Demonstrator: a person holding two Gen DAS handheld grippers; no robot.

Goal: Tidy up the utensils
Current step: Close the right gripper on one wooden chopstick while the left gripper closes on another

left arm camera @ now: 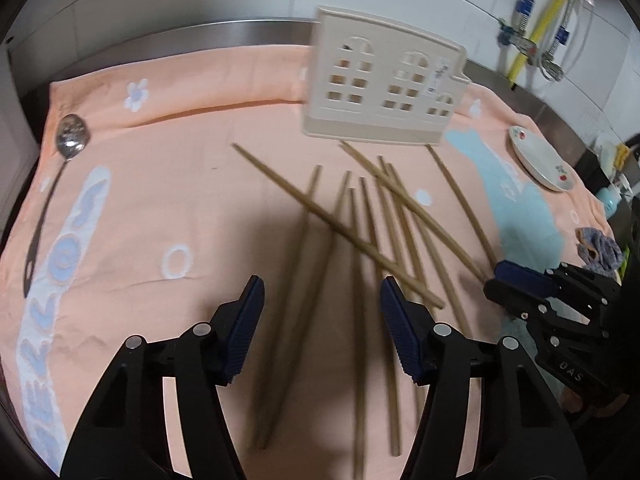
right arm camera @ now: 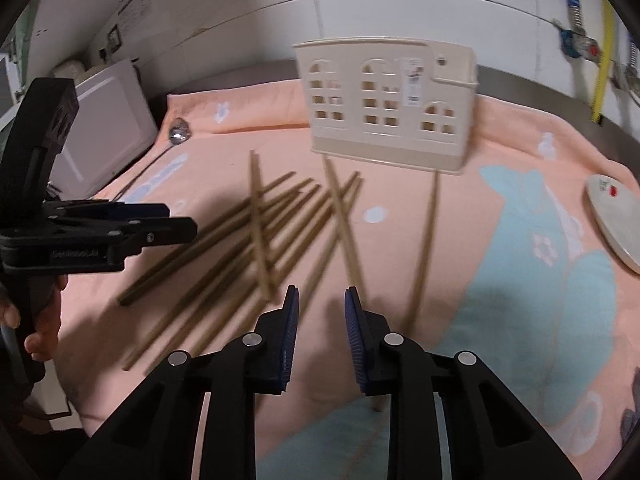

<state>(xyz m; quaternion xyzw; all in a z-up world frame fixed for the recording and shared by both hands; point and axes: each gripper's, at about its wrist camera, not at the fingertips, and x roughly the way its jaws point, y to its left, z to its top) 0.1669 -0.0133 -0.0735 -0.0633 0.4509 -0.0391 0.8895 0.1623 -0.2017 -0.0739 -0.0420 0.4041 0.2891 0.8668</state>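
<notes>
Both grippers, left (left arm camera: 322,312) and right (right arm camera: 321,316), gape over loose chopsticks (left arm camera: 356,236) before the holder (right arm camera: 390,104), its contents hidden.

The chopsticks (left arm camera: 362,242) are seen as matt, light-brown wood. The holder (right arm camera: 390,102) is made of smooth cream plastic. The spoon (left arm camera: 71,140) is polished, mirror-bright metal. The cloth (left arm camera: 168,184) is a soft, matt woven fabric. The plate (left arm camera: 542,160), at two o'clock, is glossy glazed ceramic.
</notes>
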